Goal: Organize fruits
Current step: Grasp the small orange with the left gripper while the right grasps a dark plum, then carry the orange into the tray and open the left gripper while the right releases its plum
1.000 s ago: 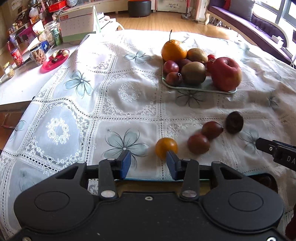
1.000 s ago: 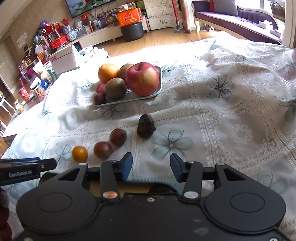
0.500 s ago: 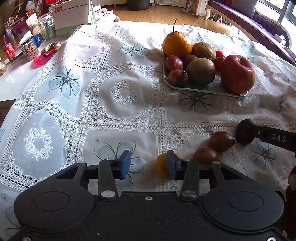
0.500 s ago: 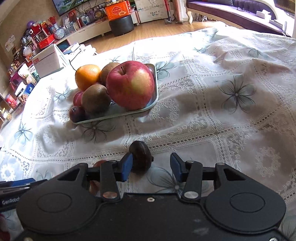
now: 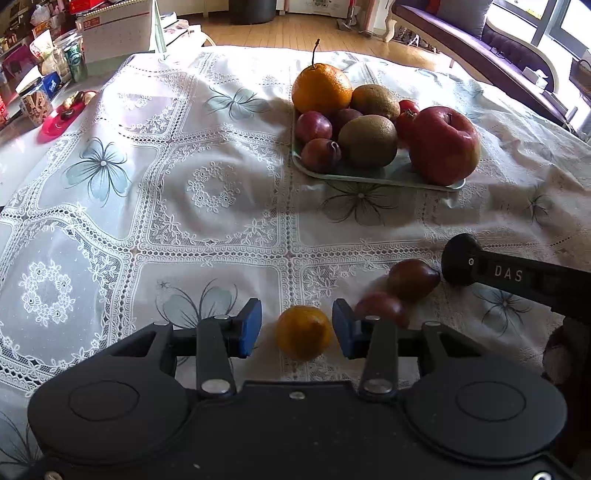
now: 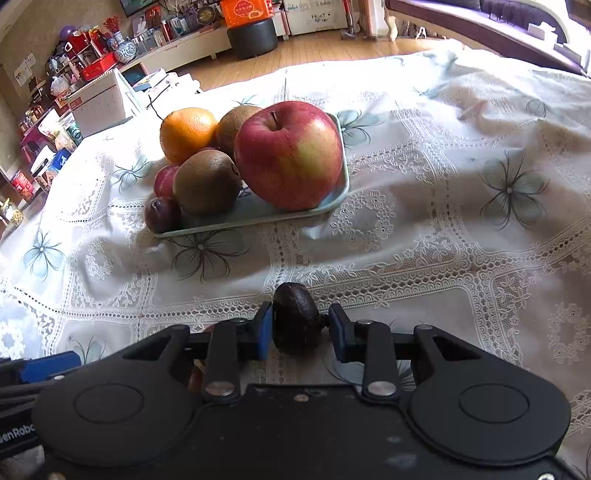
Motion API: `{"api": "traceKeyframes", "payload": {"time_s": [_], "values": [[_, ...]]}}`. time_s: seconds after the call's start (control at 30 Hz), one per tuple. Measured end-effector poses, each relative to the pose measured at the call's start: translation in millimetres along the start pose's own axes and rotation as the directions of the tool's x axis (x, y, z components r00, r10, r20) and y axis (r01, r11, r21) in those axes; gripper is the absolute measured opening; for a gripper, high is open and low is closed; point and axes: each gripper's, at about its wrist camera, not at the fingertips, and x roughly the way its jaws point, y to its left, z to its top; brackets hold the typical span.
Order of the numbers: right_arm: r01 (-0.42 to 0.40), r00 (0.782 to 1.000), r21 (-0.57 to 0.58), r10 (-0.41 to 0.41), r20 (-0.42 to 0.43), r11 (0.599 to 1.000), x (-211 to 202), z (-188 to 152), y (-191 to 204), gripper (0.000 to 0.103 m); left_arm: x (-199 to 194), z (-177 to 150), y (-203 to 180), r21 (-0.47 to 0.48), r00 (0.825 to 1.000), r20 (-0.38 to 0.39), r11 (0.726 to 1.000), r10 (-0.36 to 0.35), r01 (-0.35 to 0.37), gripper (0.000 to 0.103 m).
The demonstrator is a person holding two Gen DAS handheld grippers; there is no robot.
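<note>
A pale green tray (image 5: 373, 178) holds an orange (image 5: 321, 88), two kiwis, plums and a big red apple (image 5: 445, 146); it also shows in the right wrist view (image 6: 255, 218). My left gripper (image 5: 297, 328) is open with a small orange fruit (image 5: 304, 336) between its pads, touching the right pad. Two dark red plums (image 5: 412, 278) lie just to its right. My right gripper (image 6: 300, 328) is open around a dark wrinkled fruit (image 6: 295, 318), its left pad touching, its right pad slightly apart. In the left wrist view the right gripper's finger hides that fruit.
A white lace tablecloth (image 5: 207, 192) covers the table. A red dish (image 5: 59, 120), cans and boxes stand on a side surface at the far left. A purple sofa (image 5: 480, 33) stands beyond the table's far right.
Both grippers have moved forward and down. The small orange fruit now sits between the left pads, and the dark fruit between the right pads. The right gripper's jaws have narrowed a little.
</note>
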Motion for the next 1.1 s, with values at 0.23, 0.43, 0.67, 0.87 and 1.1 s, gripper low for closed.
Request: {"api": "traceKeyframes", "payload": {"time_s": [0.23,0.43,0.67,0.87,1.1], "values": [[-0.021,0.998,-0.002,0.021,0.058,1.000,-30.1,-6.7,-6.8,0.033,13.2,-3.0,-6.8,0.020,0.999,-0.009,0.999,0.042,-0.042,0.053],[-0.065,0.995,-0.018,0.066,0.074,0.998,-61.1,-24.9,-13.6,0.033,25.7,-1.4,-10.8,0.013,0.997,-0.028,0.997,0.075,-0.074,0.054],[-0.086,0.992,-0.025,0.088,0.087,0.996,-88.0,-48.3,-18.5,0.033,30.9,-3.5,-7.6,-0.027,0.996,-0.044,0.996,0.082,-0.083,0.046],[-0.066,0.991,-0.042,0.071,0.113,0.997,-112.1,-64.2,-16.0,0.033,-12.1,-12.7,-9.8,0.003,0.994,-0.011,0.994,0.113,-0.113,0.046],[-0.090,0.987,-0.032,0.093,0.128,0.995,-150.4,-83.9,-18.8,0.033,-78.9,-49.0,-11.5,0.042,0.988,0.090,0.991,0.124,-0.128,0.046]]}}
